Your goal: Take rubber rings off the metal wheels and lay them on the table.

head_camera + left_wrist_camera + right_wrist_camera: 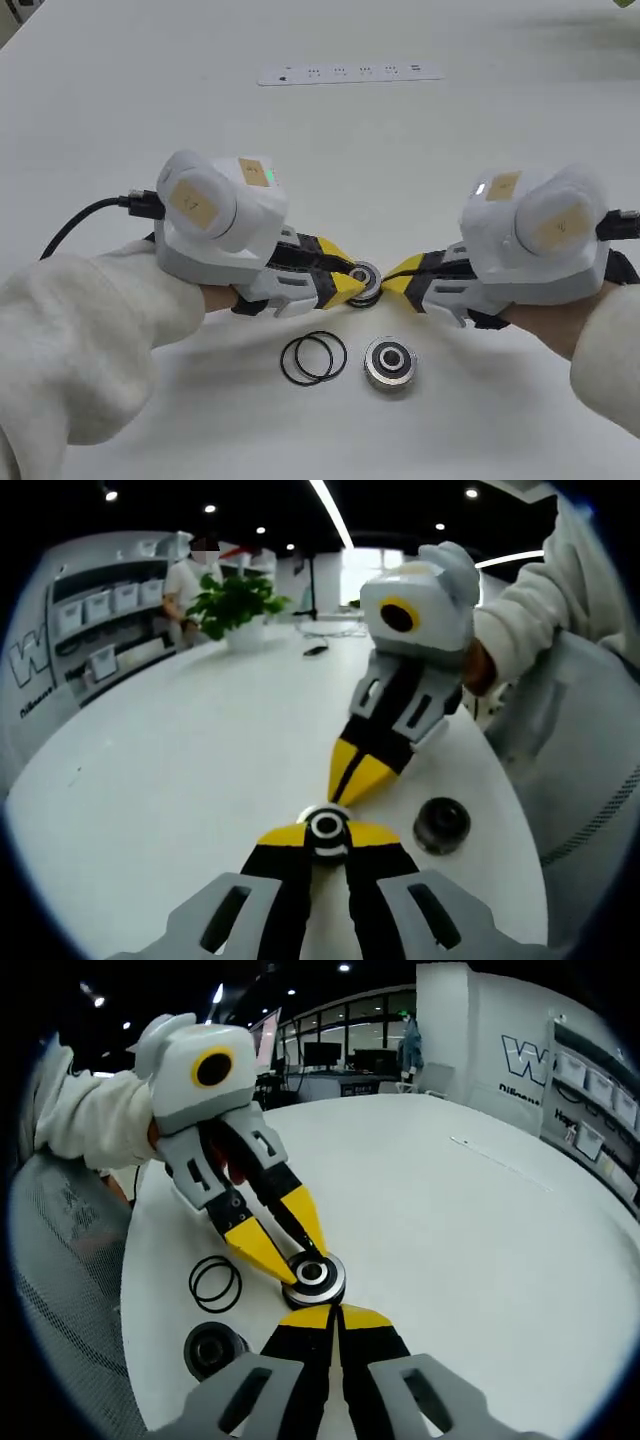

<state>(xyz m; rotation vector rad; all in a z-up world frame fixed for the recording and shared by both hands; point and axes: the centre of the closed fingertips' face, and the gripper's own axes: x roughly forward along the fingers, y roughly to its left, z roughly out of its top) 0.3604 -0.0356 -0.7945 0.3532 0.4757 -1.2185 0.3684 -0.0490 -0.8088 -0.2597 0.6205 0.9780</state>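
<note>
My left gripper [358,285] is shut on a small metal wheel [366,279], held just above the white table [450,130]; its yellow tips clamp the wheel [326,826] from both sides. My right gripper [393,272] meets it from the right, jaws shut, tips against the wheel's rim [315,1277]. Whether they pinch a rubber ring I cannot tell. Two loose black rubber rings [313,357] lie overlapping on the table below the grippers. Beside them, a second metal wheel [390,361] lies flat.
A white power strip [350,73] lies at the far side of the table. A potted plant [235,600] and shelves stand beyond the table's far end, with a person by them. White sleeves cover both forearms.
</note>
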